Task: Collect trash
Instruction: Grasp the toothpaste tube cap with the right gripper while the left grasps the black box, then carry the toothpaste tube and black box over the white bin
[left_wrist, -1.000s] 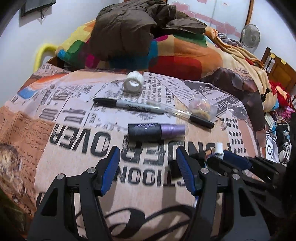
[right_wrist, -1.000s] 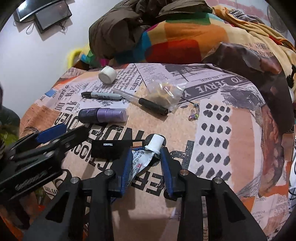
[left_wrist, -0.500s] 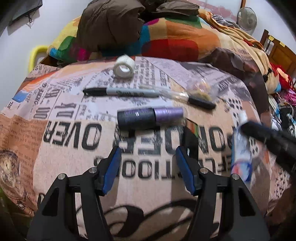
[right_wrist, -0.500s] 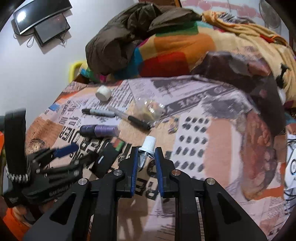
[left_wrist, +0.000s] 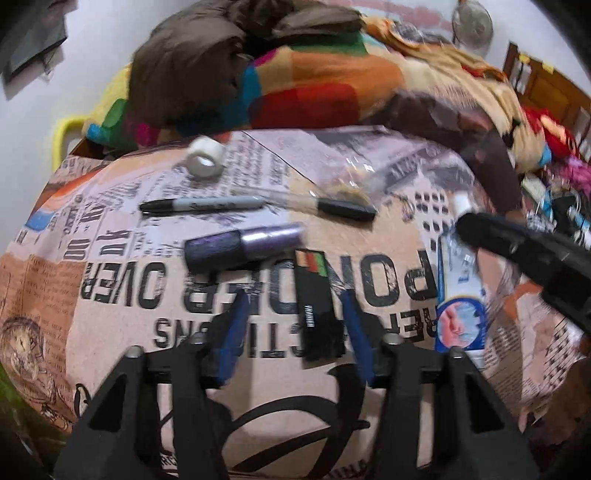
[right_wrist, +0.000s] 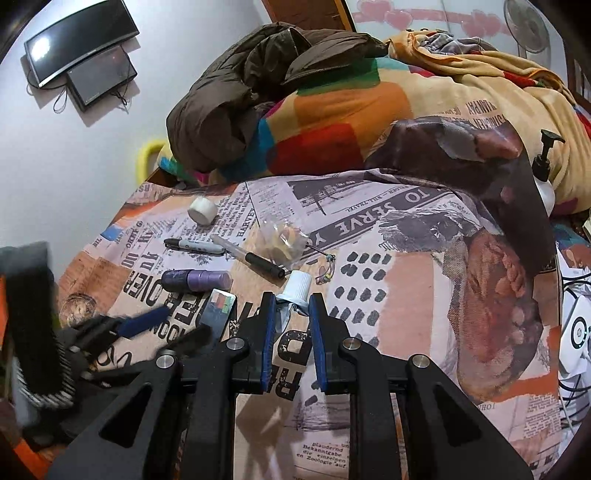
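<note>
Left gripper gapes wide over the bedsheet, a black box between its fingers, gripped by neither; right gripper pinches the tube below its white cap, tube lifted; beyond lie a purple bottle, two markers, a tape roll; farthest, a jacket.

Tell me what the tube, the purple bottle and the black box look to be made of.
Tube: soft glossy plastic or laminate, its body flattened and creased in the right gripper, with a ribbed white hard-plastic cap.
Purple bottle: likely glass or hard plastic, shiny metallic sheen, darker cap.
Black box: apparently matte printed cardboard, with flat faces and sharp edges.
</note>
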